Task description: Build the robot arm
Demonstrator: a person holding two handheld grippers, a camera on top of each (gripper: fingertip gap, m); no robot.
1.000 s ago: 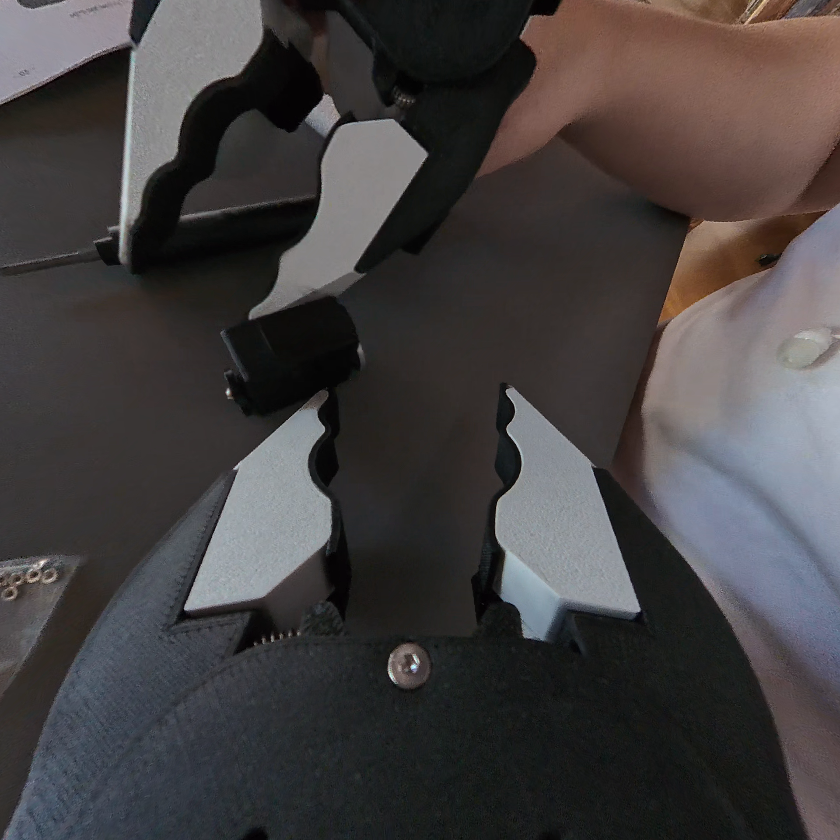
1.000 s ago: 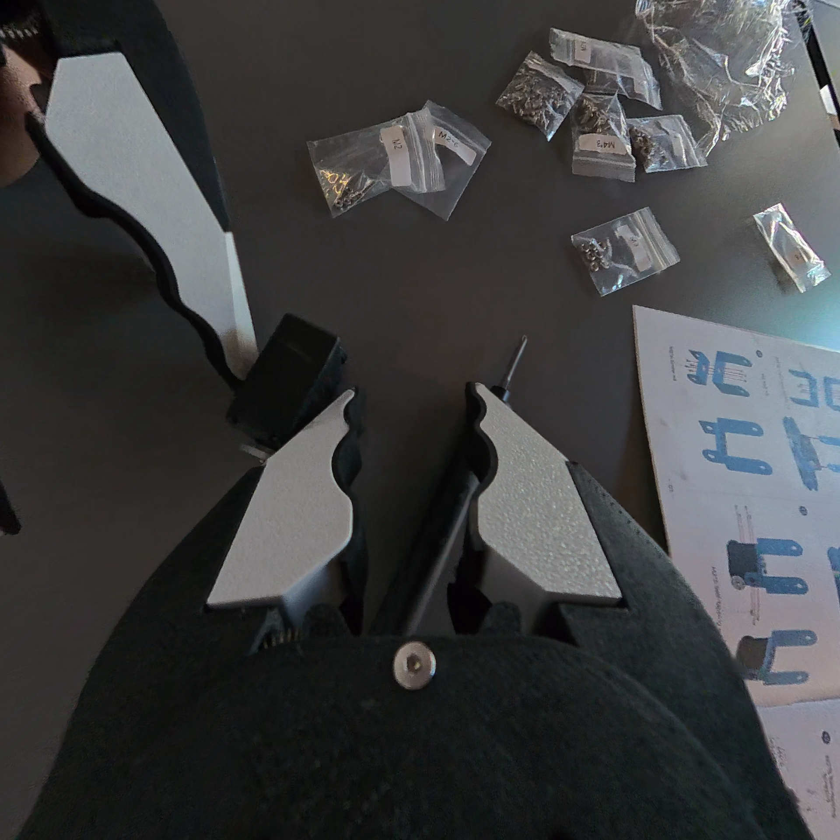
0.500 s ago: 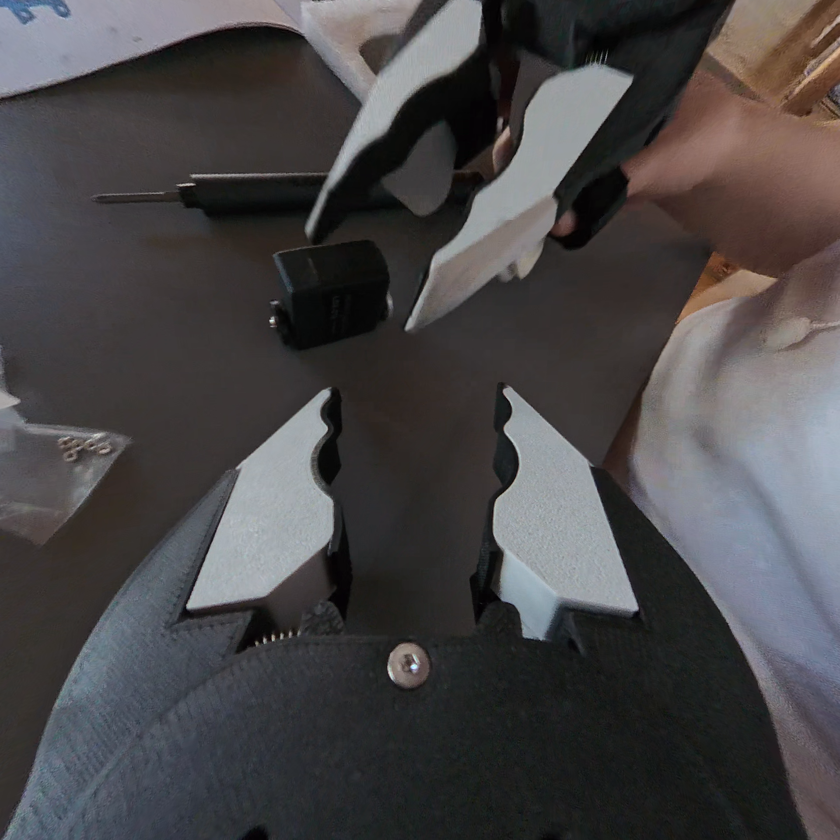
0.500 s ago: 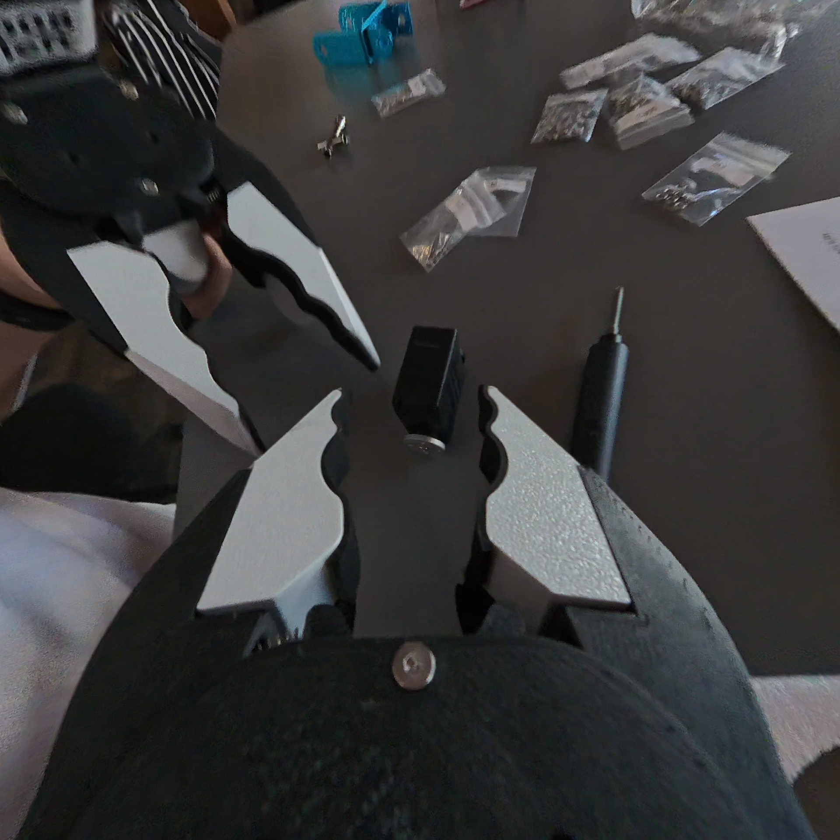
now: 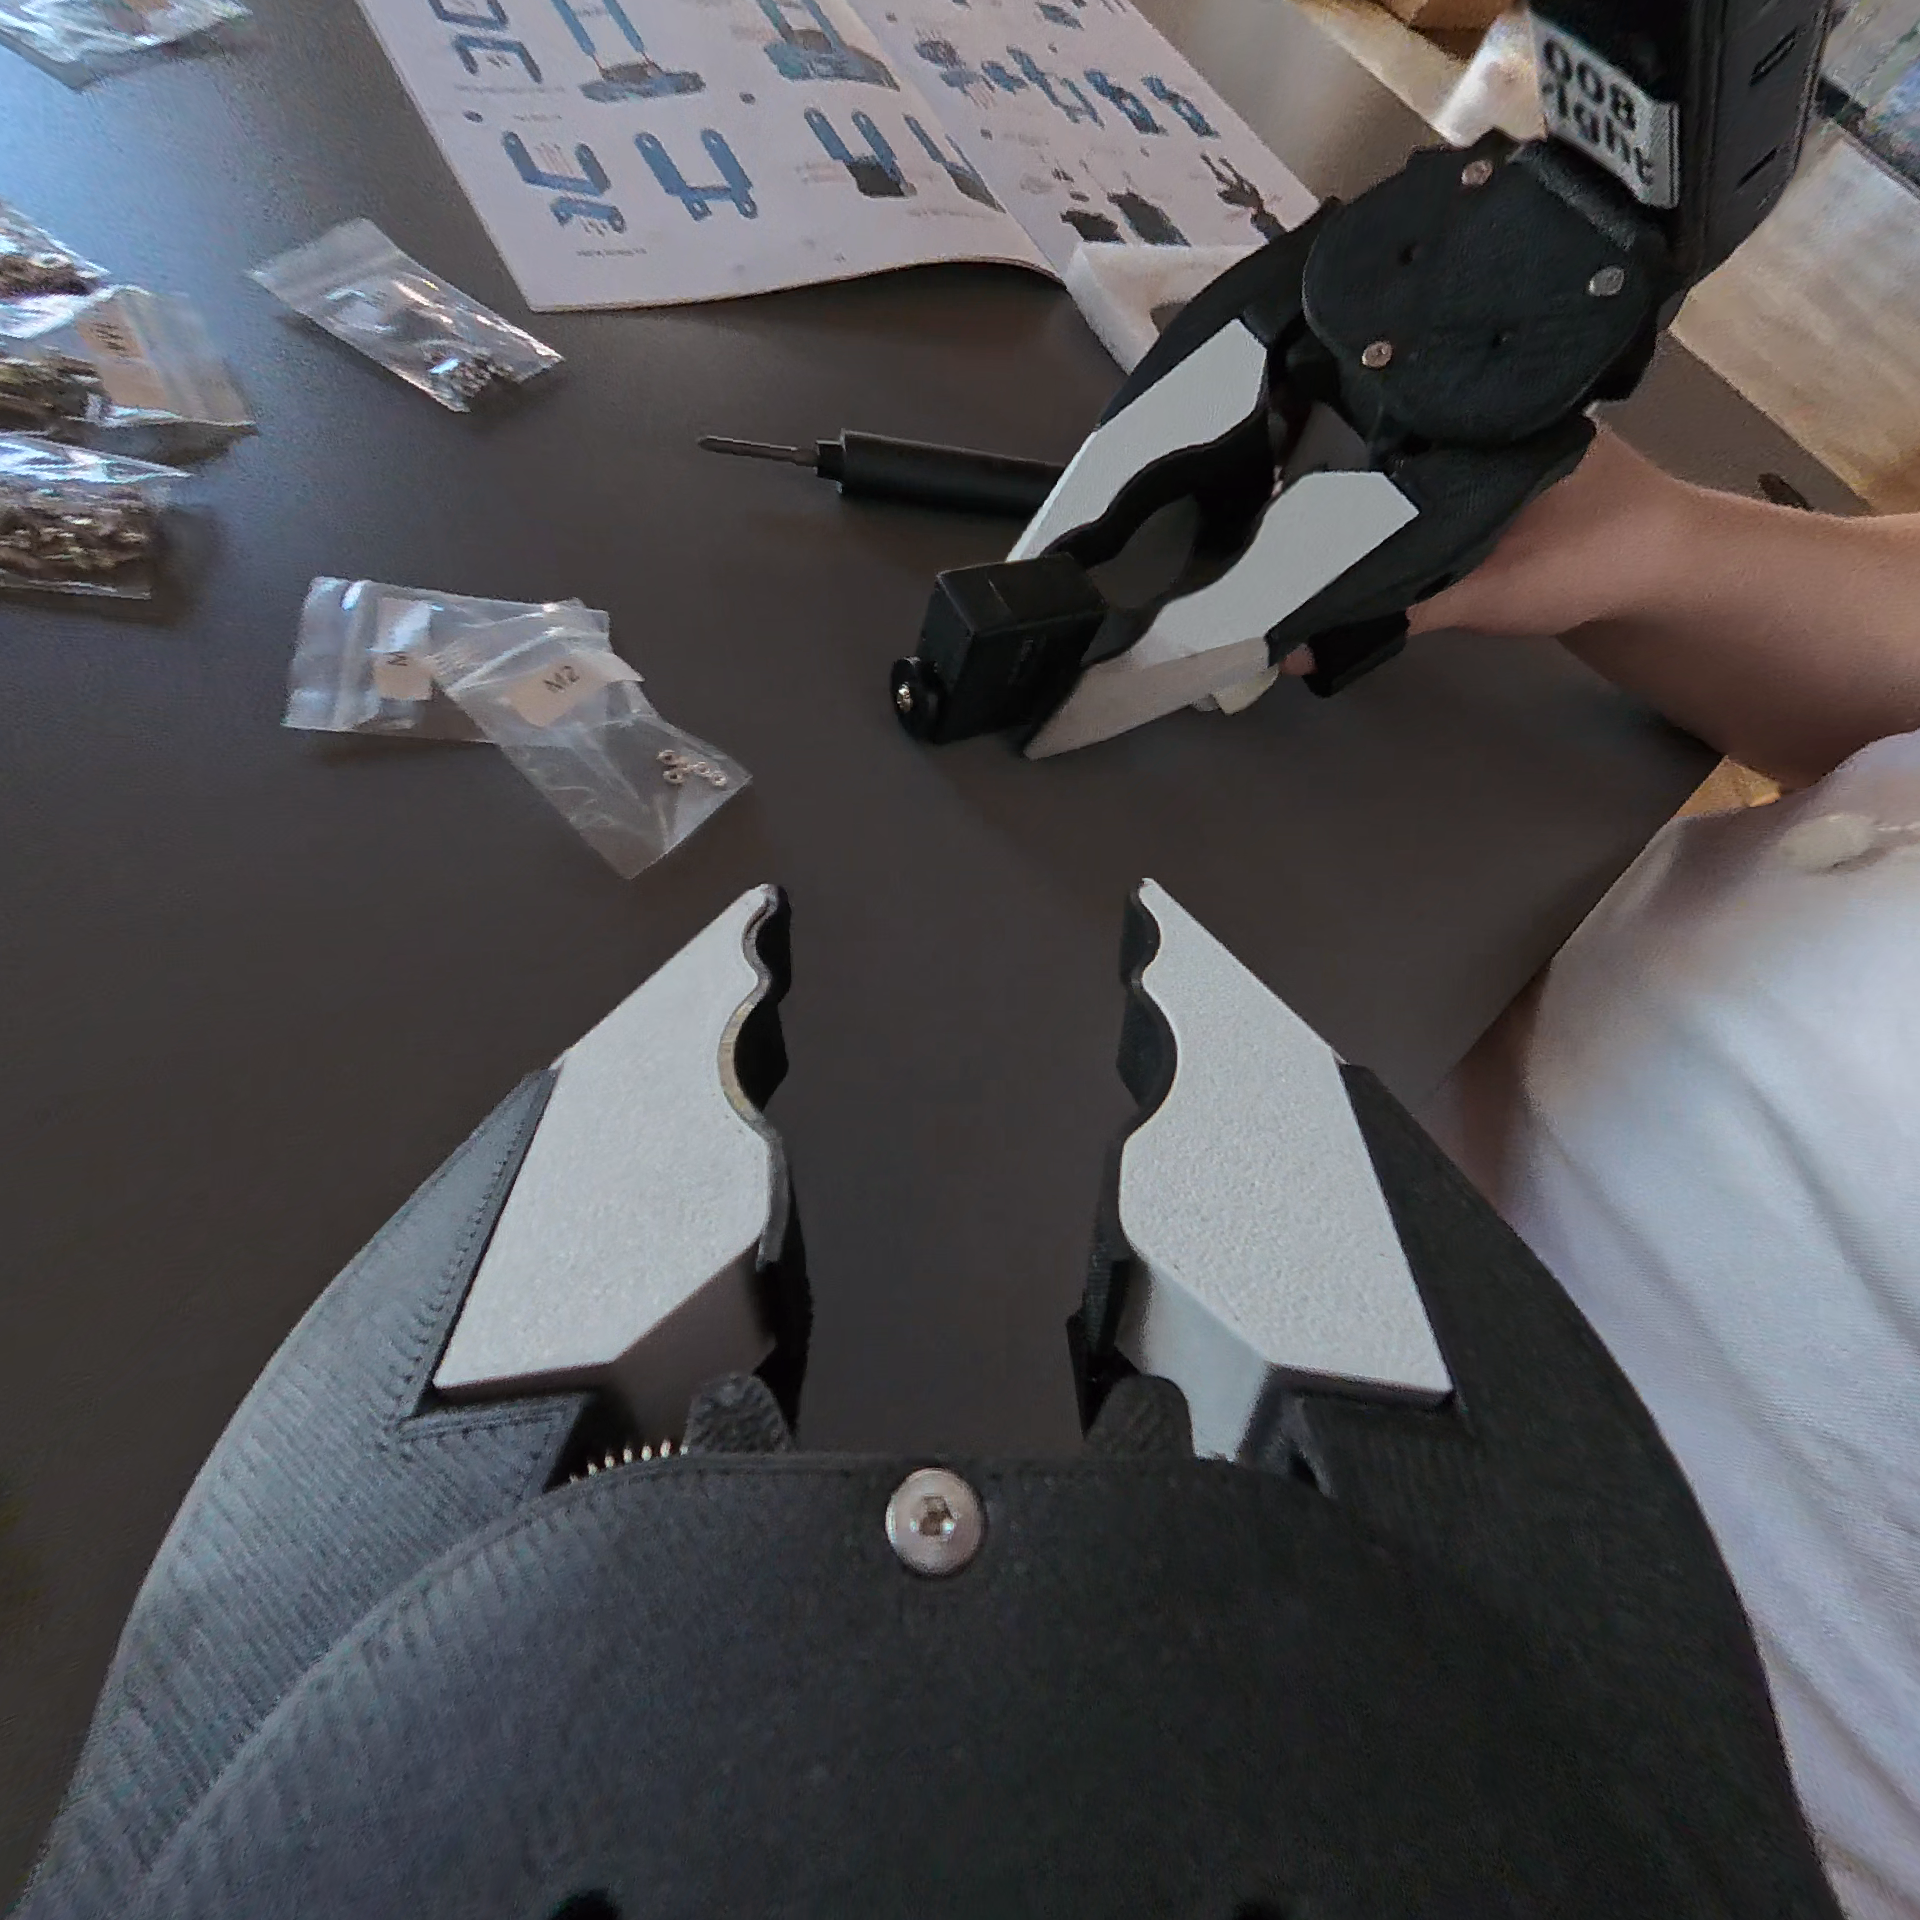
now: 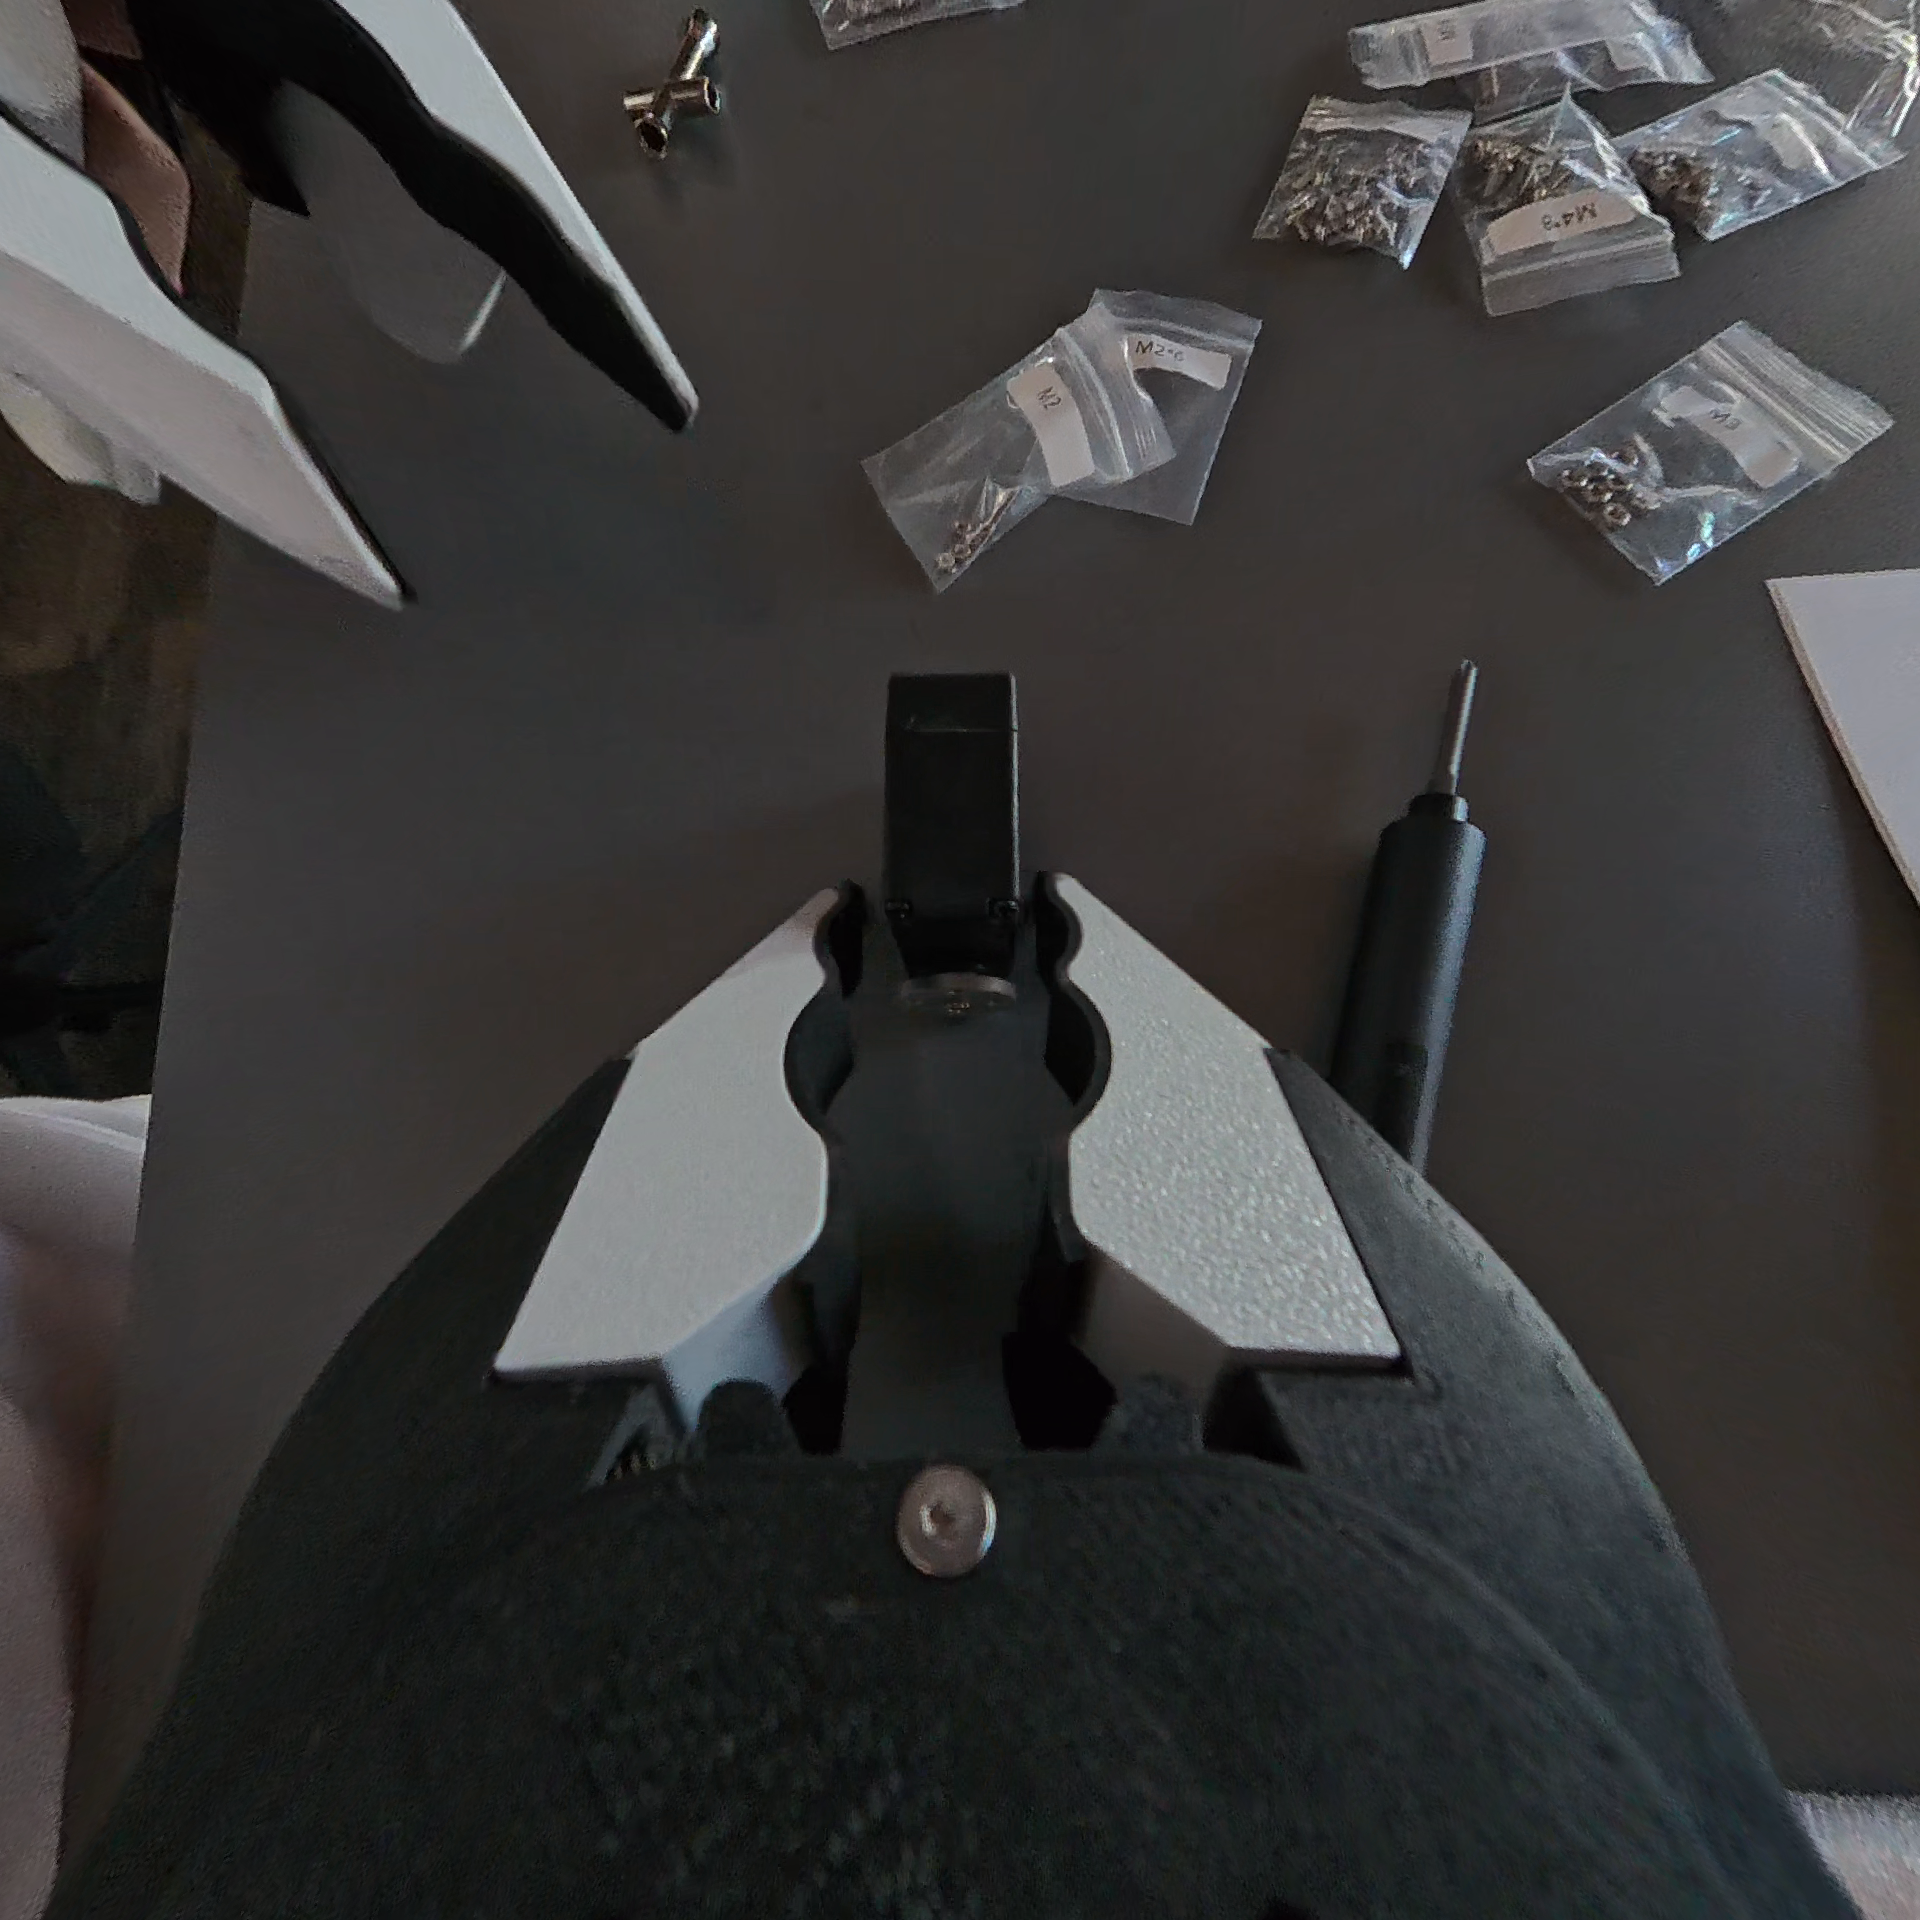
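The right gripper [image 6: 943, 894], earlier beside the screwdriver [image 6: 1408, 935], now closes on the black servo block [image 6: 951, 800] at frame centre; the left gripper [image 5: 954, 914] has drawn back.

Dark table [image 5: 312, 987], screw bags [image 5: 540, 696], screwdriver [image 5: 935, 480], black block [image 5: 1003, 655], instruction sheet [image 5: 810, 145]

Servo block between the right gripper's fingers, on the table

The servo block [image 6: 951, 805] sits on the table [image 6: 623, 727] between the right gripper [image 6: 948, 894] fingertips, apparently touching both. A screwdriver [image 6: 1408, 935] lies just to its right; two overlapping bags [image 6: 1070, 436] lie beyond it. The left gripper [image 5: 954, 904] hangs over bare table, well apart.
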